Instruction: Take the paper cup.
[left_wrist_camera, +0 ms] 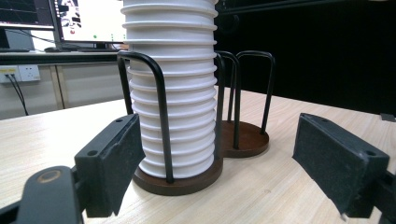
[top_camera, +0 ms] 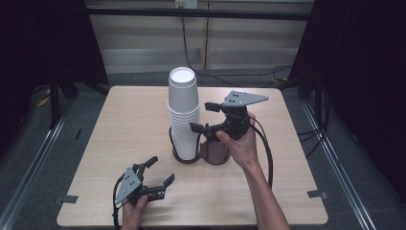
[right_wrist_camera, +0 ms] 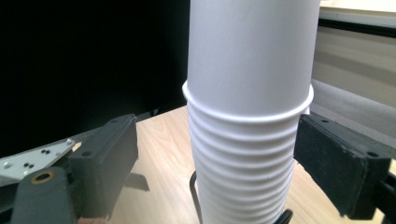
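A tall stack of white paper cups [top_camera: 183,112], nested upside down, stands in a brown round holder [top_camera: 186,158] with black wire loops at the table's middle. The top cup [right_wrist_camera: 250,51] sits higher than the rest. My right gripper [top_camera: 201,117] is open at the stack's right side, level with the upper cups. In the right gripper view the stack [right_wrist_camera: 245,154] stands between its spread pads [right_wrist_camera: 343,158], with a gap on the left. My left gripper [top_camera: 160,171] is open near the front left, low over the table. It faces the stack [left_wrist_camera: 173,93] and holder base [left_wrist_camera: 182,182].
A second, empty brown holder [top_camera: 216,152] with wire loops [left_wrist_camera: 254,93] stands right beside the first, under the right hand. The wooden table [top_camera: 119,124] is bare on its left and far sides. Monitors [left_wrist_camera: 88,18] stand beyond the table.
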{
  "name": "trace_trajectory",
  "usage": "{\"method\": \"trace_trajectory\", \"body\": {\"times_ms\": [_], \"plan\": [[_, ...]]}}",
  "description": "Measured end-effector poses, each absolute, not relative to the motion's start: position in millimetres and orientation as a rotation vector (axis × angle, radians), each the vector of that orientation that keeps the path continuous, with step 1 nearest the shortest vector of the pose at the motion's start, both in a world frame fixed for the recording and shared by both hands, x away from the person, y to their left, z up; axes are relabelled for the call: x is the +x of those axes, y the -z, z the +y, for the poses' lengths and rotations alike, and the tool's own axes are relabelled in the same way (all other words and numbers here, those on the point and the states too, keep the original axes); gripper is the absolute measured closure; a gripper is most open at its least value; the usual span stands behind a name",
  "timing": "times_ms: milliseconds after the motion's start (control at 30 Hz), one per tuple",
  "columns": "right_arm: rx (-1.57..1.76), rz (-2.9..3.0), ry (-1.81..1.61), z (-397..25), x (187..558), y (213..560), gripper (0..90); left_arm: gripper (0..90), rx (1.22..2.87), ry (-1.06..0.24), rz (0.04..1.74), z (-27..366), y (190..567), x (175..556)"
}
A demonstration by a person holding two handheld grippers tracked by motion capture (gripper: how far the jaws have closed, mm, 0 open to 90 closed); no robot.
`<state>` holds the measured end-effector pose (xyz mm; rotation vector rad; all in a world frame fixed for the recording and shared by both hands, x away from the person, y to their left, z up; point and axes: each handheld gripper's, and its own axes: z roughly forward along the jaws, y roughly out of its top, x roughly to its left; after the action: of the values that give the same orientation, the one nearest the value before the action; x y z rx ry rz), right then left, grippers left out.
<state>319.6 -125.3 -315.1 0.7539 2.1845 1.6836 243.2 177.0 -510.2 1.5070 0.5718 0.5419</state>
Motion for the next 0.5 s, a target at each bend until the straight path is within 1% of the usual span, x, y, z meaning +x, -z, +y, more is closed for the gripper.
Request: {"method": "trace_trajectory", "body": {"times_ms": [500], "plan": [[0.745, 2.201, -1.662, -117, 341, 291, 13.2, 15.7, 1.507, -0.542, 0.571, 177, 510, 243]]}}
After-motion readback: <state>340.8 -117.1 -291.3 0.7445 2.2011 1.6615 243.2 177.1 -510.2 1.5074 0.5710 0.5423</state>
